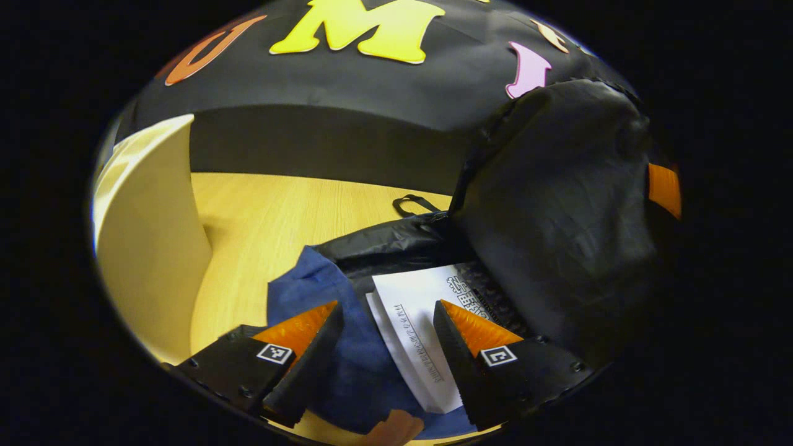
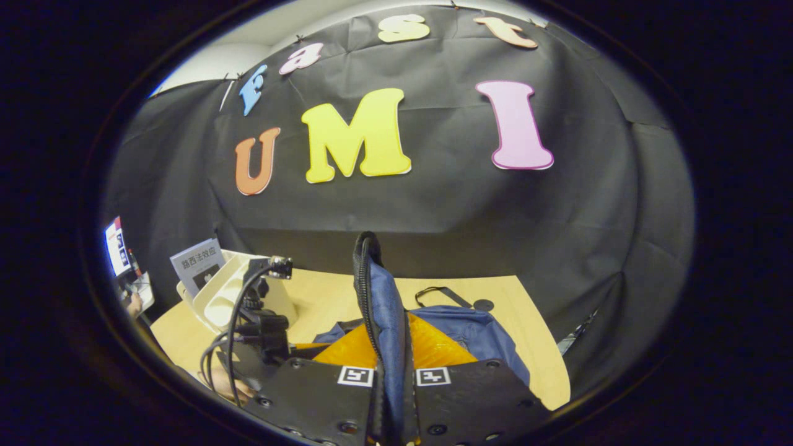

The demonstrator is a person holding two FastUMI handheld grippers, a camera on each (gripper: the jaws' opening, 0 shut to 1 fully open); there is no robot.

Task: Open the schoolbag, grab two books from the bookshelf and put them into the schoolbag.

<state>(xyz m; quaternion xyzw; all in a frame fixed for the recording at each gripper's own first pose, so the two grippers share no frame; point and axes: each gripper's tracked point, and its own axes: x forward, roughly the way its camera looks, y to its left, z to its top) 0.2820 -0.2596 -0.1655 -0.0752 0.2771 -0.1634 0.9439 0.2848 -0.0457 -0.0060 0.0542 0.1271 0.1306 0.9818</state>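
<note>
The blue schoolbag (image 1: 310,291) lies open on the wooden table (image 1: 260,217), its dark lining showing. A white book (image 1: 412,316) lies in the bag's opening. My left gripper (image 1: 385,306) hovers open just above the book, its fingers on either side and not pressing it. My right gripper (image 2: 391,347) is shut on the schoolbag's flap (image 2: 381,297) and holds it upright; in the left gripper view the flap's dark inside (image 1: 557,210) stands to the right. A cream bookshelf (image 2: 217,291) holds another book (image 2: 198,263).
The bookshelf's cream wall (image 1: 148,248) stands close at the left of the bag. The bag's strap loop (image 1: 415,203) lies on the table behind it. The left gripper's housing with its cables (image 2: 263,328) and a hand (image 2: 226,384) are left of the flap.
</note>
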